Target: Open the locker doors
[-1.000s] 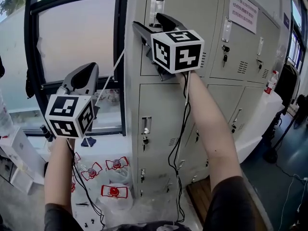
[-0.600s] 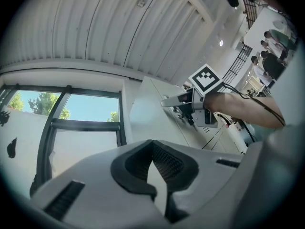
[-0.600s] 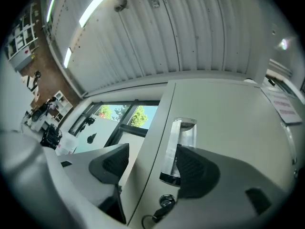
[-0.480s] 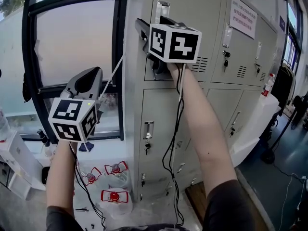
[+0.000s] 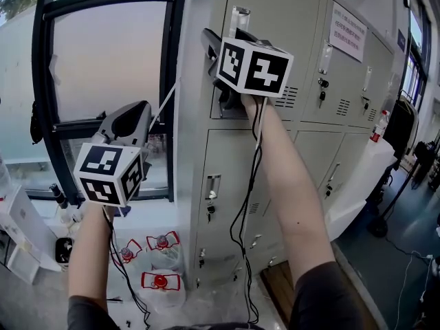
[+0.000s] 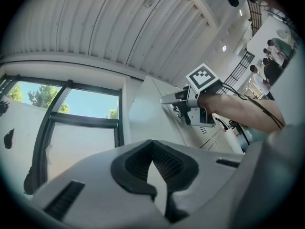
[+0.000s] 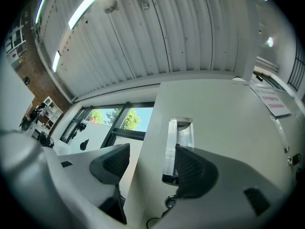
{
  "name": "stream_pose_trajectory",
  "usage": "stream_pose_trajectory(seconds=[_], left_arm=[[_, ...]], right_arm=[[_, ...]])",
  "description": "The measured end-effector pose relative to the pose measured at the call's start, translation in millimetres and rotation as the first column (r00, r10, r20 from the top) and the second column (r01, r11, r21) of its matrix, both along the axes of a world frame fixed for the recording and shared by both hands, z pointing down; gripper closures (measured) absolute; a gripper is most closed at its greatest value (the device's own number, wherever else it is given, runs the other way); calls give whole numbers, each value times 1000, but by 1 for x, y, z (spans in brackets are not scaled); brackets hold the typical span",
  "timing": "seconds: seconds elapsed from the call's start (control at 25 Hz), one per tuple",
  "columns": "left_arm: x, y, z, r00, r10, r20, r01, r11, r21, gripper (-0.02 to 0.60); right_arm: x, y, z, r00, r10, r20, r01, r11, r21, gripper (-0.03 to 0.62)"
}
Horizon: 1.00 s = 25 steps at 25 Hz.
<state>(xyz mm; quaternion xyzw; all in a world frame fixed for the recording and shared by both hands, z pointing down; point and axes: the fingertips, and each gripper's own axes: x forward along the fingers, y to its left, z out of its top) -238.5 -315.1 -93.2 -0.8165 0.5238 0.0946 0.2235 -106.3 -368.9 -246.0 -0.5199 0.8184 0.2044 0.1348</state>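
Head view first: the right gripper (image 5: 221, 38) is up high, its tips at the top-left edge of the grey metal locker door (image 5: 289, 33), which is shut. The shiny metal door handle (image 5: 239, 18) stands upright just above and beside those tips. Down at the lower left, the left gripper (image 5: 134, 115) hangs in front of the black-framed window (image 5: 110, 60), well apart from the lockers. A white paper notice (image 5: 347, 27) sits on a door further right, and clear plastic bottles with red-and-white labels (image 5: 161, 280) lie on the floor below.

Over to the left gripper view: the two dark ribbed pads (image 6: 136, 163) meet at their tips, pressed together with nothing between them. Beyond them you can see the other gripper up against the locker, under a ribbed white ceiling (image 6: 109, 27).

Now the right gripper view: jaws spread wide. The locker's corner edge runs up between them, and the handle stands just beside the right-hand pad (image 7: 190, 168). I can't say whether they touch. The door's flat face fills the right of the view, closed.
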Motion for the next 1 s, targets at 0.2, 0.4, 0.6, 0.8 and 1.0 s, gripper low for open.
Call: stream_pose_trajectory(seconds=[0.2,0.4,0.6,0.8,1.0], left_arm=[[3,2,-1,1000,12,-2,-12,1000,1,572],[7,5,-3,999,27,-21,-27,1000,0,572],[13,14,-5,999,36,-20,-35,999,9,572],[15,21,-6,999,45,-25,-44,999,13,572],[24,27,-5,998,61,-20,-61,998,9,572]], right_arm=[[6,14,0,1000,9,-2,-9,1000,16,287],[13,26,-1,997,74,-1,-74,996,42,338],[26,34,-2,988,154,19,-155,986,53,421],[30,39,0,983,184,5,-184,982,44,433],[36,52,-1,985,171,12,-171,984,57,433]])
